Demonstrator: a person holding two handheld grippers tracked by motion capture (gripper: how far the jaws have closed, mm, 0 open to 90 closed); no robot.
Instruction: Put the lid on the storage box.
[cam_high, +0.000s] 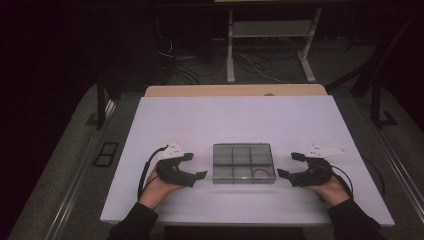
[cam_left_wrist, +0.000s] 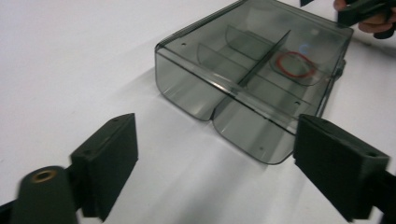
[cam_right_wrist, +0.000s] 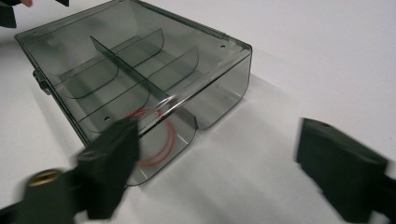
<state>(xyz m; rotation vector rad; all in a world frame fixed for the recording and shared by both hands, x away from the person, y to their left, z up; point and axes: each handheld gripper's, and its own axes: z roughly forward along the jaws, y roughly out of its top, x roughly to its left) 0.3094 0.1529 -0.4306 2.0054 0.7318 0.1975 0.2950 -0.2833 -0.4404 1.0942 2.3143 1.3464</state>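
A smoky clear plastic compartment box (cam_high: 243, 163) lies with its lid down in the near middle of the white table (cam_high: 240, 120). A red rubber band (cam_high: 259, 173) rests in its near right compartment. My left gripper (cam_high: 196, 165) is just left of the box and open, with nothing between its jaws. My right gripper (cam_high: 288, 164) is just right of the box and also open and empty. In the left gripper view the box (cam_left_wrist: 252, 79) and band (cam_left_wrist: 295, 64) lie beyond the left gripper (cam_left_wrist: 215, 158). In the right gripper view the box (cam_right_wrist: 135, 70) and band (cam_right_wrist: 161, 140) lie ahead of the right gripper (cam_right_wrist: 215, 168).
A wooden strip (cam_high: 235, 90) runs along the table's far edge. Behind it a white desk frame (cam_high: 270, 45) stands on a dark floor with loose cables (cam_high: 250, 65). Black cables trail from both grippers over the table's near edge.
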